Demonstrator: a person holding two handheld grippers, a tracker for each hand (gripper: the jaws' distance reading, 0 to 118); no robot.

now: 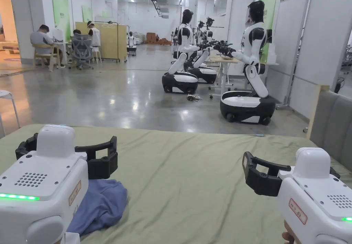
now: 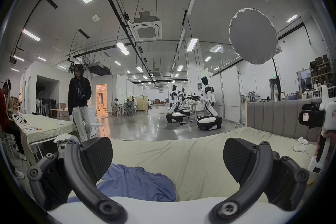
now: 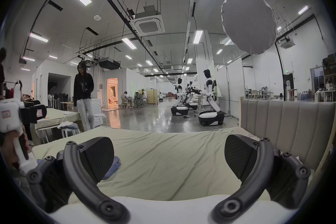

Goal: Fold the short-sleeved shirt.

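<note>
A blue short-sleeved shirt (image 1: 101, 205) lies crumpled on the green-sheeted bed (image 1: 192, 172), near its front left. My left gripper (image 1: 67, 150) hovers just above and behind the shirt, jaws wide apart and empty. In the left gripper view the shirt (image 2: 138, 186) sits low between the open jaws of the left gripper (image 2: 167, 157), under the left pad (image 2: 96, 155). My right gripper (image 1: 292, 170) is held over bare sheet at the right, open and empty. The right gripper view shows the right gripper (image 3: 168, 155) with a corner of the shirt (image 3: 115, 164) past its left jaw.
A grey padded headboard (image 1: 331, 124) runs along the bed's right side. Small white items (image 2: 301, 144) lie on the sheet near it. Beyond the bed's far edge is polished floor with humanoid robots (image 1: 252, 65). A person (image 2: 80, 100) stands by another table (image 2: 41, 126) on the left.
</note>
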